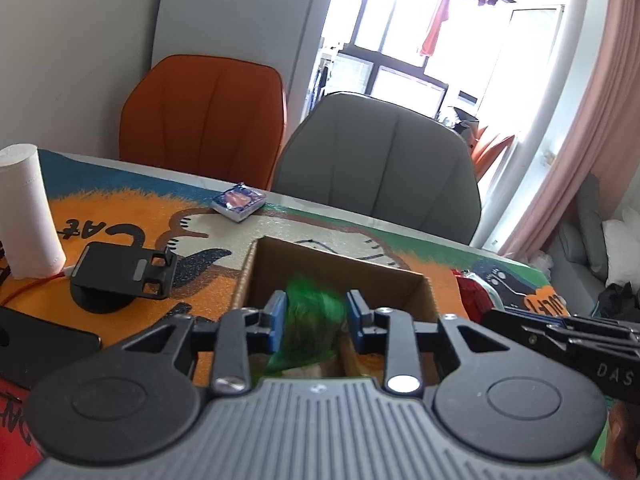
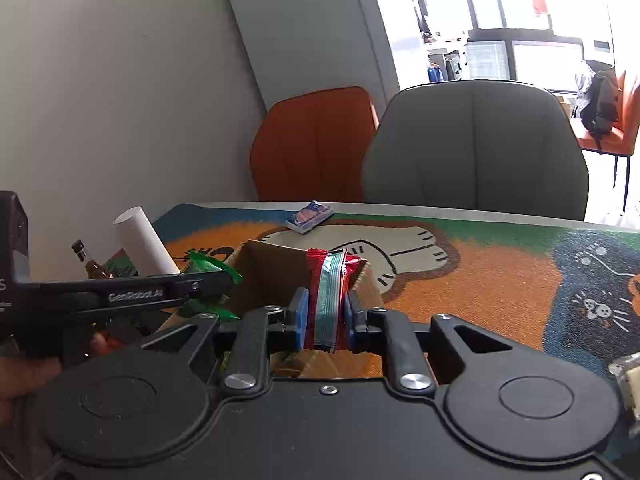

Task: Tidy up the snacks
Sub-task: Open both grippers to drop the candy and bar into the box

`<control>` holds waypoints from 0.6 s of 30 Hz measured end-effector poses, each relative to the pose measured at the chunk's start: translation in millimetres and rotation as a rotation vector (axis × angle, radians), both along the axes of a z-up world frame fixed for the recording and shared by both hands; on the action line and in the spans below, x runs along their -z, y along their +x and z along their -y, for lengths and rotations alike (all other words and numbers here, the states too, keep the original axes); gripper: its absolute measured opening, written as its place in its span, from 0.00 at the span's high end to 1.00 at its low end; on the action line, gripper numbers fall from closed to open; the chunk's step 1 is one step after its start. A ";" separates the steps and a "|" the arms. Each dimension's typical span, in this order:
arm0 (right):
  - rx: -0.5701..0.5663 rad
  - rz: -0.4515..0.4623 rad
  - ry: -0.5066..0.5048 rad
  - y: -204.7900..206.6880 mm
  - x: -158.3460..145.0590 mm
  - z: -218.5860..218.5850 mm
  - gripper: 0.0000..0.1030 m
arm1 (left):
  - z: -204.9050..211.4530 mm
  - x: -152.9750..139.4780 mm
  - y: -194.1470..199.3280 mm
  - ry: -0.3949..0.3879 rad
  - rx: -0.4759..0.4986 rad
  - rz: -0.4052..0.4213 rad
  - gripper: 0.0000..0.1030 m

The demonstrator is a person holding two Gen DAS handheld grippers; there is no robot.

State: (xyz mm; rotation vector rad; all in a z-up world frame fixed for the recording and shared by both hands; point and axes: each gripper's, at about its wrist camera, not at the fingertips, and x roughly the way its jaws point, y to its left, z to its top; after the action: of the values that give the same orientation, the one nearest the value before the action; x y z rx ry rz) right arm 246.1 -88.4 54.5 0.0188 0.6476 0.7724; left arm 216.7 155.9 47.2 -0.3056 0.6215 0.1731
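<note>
An open cardboard box stands on the cat-print mat. My left gripper hovers over it with a green snack packet between its blue pads. The packet is blurred and looks loose, the pads not pressing it. In the right wrist view the left gripper reaches in from the left, the green packet at its tip above the box. My right gripper is shut on a red packet with a teal stripe, over the box's right rim. Its fingers show at the right of the left wrist view.
A blue tissue pack lies near the table's far edge. A white paper roll, a black stand and a small bottle sit left of the box. An orange chair and a grey chair stand behind the table.
</note>
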 end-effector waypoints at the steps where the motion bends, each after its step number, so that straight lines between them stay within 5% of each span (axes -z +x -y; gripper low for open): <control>1: -0.003 -0.002 0.000 0.3 0.2 -1.8 0.83 | -0.6 0.6 -0.8 0.004 -0.009 -0.003 0.60; 4: -0.016 -0.007 -0.007 1.1 2.4 -9.5 0.83 | -2.5 2.9 -6.4 -0.009 -0.005 0.003 0.50; 15: -0.059 -0.013 0.006 5.3 2.8 -38.3 0.83 | -7.8 8.8 -33.3 -0.027 -0.016 -0.018 0.47; 16: -0.072 -0.009 0.017 4.8 1.5 -40.9 0.81 | -8.5 9.0 -34.8 -0.030 -0.013 -0.016 0.47; 18: -0.080 -0.009 0.036 5.2 -0.8 -43.7 0.61 | -8.5 9.0 -37.8 -0.036 -0.005 -0.018 0.45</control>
State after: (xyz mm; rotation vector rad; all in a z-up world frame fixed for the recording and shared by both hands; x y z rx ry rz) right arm 251.3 -44.7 55.2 0.0290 0.6459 0.8609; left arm 178.9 164.4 38.2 -0.3404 0.6422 0.1697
